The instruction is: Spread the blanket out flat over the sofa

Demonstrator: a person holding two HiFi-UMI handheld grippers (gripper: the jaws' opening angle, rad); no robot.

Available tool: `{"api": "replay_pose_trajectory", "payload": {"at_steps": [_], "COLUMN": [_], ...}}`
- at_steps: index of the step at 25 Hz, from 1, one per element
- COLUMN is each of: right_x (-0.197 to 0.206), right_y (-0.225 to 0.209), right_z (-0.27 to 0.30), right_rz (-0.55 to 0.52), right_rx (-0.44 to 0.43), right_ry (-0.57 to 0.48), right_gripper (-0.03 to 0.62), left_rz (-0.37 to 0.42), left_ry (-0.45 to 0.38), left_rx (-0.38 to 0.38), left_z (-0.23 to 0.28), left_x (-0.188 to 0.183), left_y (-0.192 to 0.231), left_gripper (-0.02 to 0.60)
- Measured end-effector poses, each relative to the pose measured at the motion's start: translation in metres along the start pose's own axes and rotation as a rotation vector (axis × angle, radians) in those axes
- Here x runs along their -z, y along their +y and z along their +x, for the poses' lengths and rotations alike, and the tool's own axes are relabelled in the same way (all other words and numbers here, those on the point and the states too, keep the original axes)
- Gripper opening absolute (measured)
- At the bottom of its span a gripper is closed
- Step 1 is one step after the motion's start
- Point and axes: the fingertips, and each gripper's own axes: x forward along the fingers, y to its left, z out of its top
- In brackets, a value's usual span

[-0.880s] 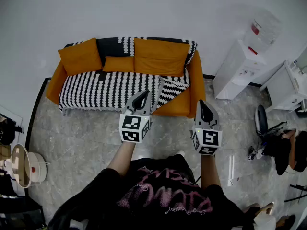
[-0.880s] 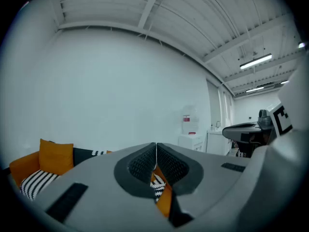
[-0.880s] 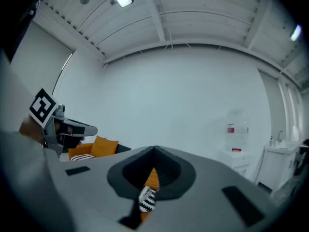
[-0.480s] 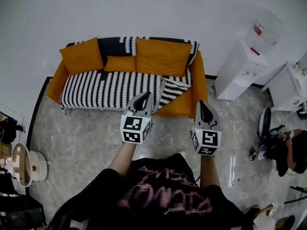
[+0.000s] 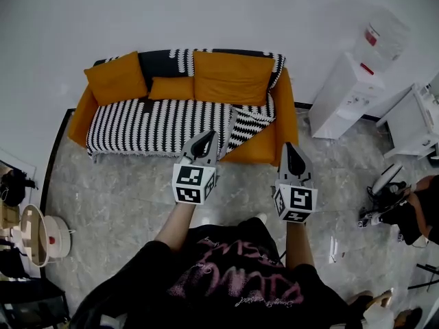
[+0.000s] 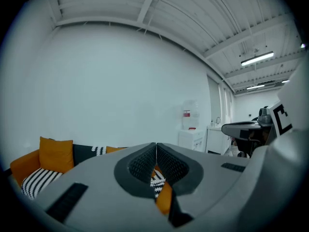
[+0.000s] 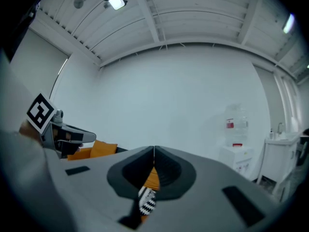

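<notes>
An orange sofa point(image 5: 281, 125) stands against the far wall. A black-and-white striped blanket point(image 5: 154, 125) covers most of its seat and part of the backrest. Its right corner point(image 5: 245, 125) is folded back, leaving the right end of the seat bare. Three orange cushions point(image 5: 232, 78) lean on the backrest. My left gripper point(image 5: 206, 139) is held in the air in front of the sofa, jaws shut and empty. My right gripper point(image 5: 289, 149) hovers level with it to the right, also shut on nothing. Neither touches the blanket.
A white water dispenser point(image 5: 350, 88) stands right of the sofa, a white cabinet point(image 5: 418, 122) beyond it. A person sits low at the right edge point(image 5: 418, 214). A small round table point(image 5: 31, 235) is at the left. Grey marble floor point(image 5: 116, 190) lies between me and the sofa.
The view has crept slightly, with the sofa sitting a little higher in frame. The person at the right has shifted. Both grippers stay shut in the same pose.
</notes>
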Motion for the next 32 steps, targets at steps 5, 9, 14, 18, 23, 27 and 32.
{"api": "replay_pose_trajectory", "payload": {"at_steps": [5,9,14,18,23,27,32], "right_x": [0.012,0.022,0.027,0.031,0.039,0.042,0.044], "right_y": [-0.016,-0.038,-0.068,-0.093,-0.129,-0.151,-0.171], "right_z": [0.010,0.021,0.040,0.056,0.073,0.081,0.088], "right_rz": [0.005,0.026,0.025,0.017,0.027,0.035,0.045], "right_rx": [-0.016,-0.020,-0.042,-0.076,-0.107,-0.134,-0.149], "right_ry": [0.023,0.039,0.044,0.047,0.056,0.048,0.034], "right_gripper": [0.021,0.021,0.021,0.021,0.021,0.021,0.021], "left_rz": [-0.001,0.007,0.023,0.025,0.032,0.055,0.066], "left_ry": [0.022,0.037,0.066,0.086,0.101,0.095,0.088], "left_rx": [-0.007,-0.008,-0.010,-0.031,-0.060,-0.073,-0.090], "left_z": [0.019,0.041,0.075,0.102,0.133,0.152,0.165], "left_x": [0.005,0.004,0.003,0.003,0.000,-0.005,-0.008], "left_y": [-0.009,-0.021,-0.038,-0.051,-0.071,-0.090,-0.104], "left_gripper": [0.015,0.015,0.015,0.015,0.015,0.015,0.015]}}
